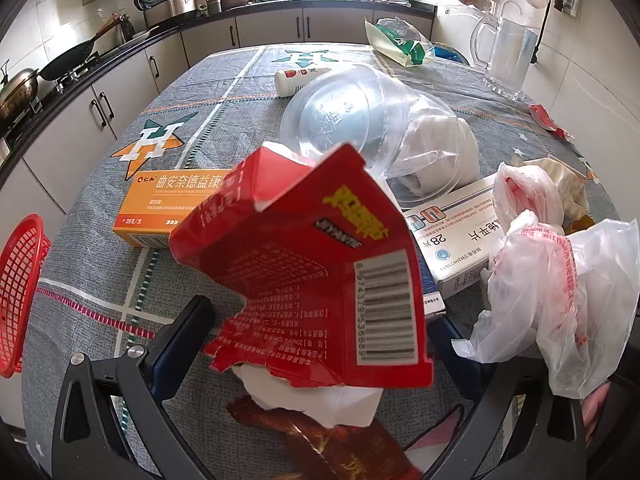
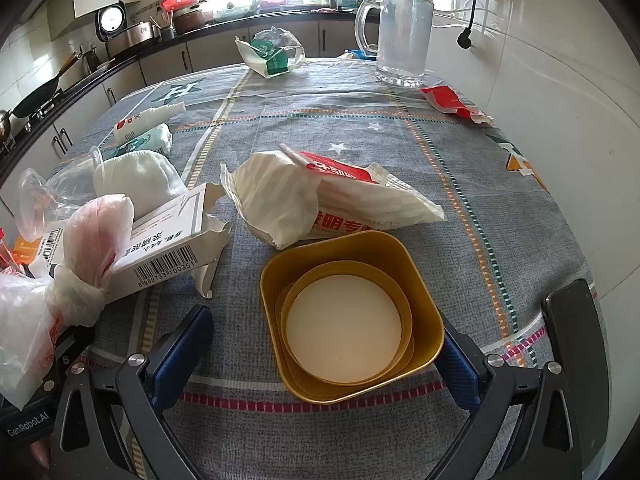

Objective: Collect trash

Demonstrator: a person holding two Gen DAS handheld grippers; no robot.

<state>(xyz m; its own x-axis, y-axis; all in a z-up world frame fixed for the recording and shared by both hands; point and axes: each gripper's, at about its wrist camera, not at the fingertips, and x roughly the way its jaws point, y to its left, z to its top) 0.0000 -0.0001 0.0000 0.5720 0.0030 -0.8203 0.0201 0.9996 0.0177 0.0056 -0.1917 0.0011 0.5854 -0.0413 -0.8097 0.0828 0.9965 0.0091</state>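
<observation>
In the left wrist view my left gripper (image 1: 316, 320) stands wide open around a torn red carton (image 1: 316, 264) that lies tilted between its fingers, over white paper (image 1: 316, 400) and a brown wrapper (image 1: 340, 448). I cannot tell if the pads touch the carton. Behind it are a clear plastic cup (image 1: 348, 120), an orange box (image 1: 172, 208), a white medicine box (image 1: 452, 240) and a knotted plastic bag (image 1: 560, 280). In the right wrist view my right gripper (image 2: 326, 332) is open around a gold square tub (image 2: 348, 316) on the tablecloth. A white and red wrapper (image 2: 320, 196) lies just beyond.
A red basket (image 1: 20, 288) hangs at the table's left edge. A glass pitcher (image 2: 404, 36), a green and white bag (image 2: 272, 54) and a red wrapper scrap (image 2: 452, 102) are at the far side. A white bottle (image 2: 148, 118) lies left. A wall runs along the right.
</observation>
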